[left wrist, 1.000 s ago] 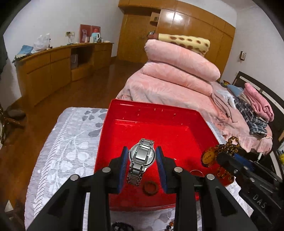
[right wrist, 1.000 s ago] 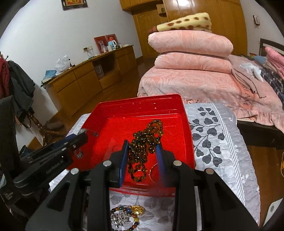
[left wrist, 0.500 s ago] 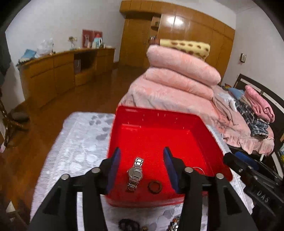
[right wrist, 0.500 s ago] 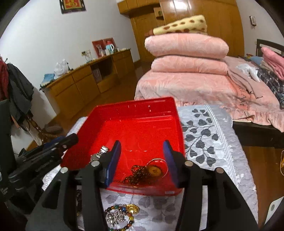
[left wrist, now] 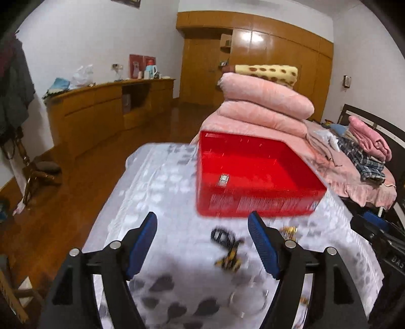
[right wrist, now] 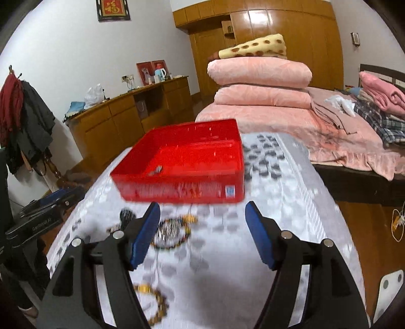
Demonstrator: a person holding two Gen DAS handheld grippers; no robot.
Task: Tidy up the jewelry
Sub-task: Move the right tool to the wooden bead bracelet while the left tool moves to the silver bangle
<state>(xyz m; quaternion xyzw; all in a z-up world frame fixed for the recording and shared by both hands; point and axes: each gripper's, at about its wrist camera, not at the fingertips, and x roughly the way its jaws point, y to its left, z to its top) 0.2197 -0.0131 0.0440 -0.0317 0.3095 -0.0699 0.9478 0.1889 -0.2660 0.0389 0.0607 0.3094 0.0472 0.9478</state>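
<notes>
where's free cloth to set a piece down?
Free: cloth right of the beads, below the red tray; also the strip left of the tray in the left view. Crowded: the jewelry scatter near the tray's front.

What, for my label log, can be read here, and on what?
"DAS", cut off: black right gripper, on its side.
"GenRobot.AI": black left gripper, on its side.
"福": framed red wall picture.
Blue sticker, red plastic tray: blurred, unreadable.
Both jaws just opened, holding nothing.

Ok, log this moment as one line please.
left gripper: open, nothing between fingers, just been opening | right gripper: same | watch: in red tray | bead bracelet: on tablecloth
</notes>
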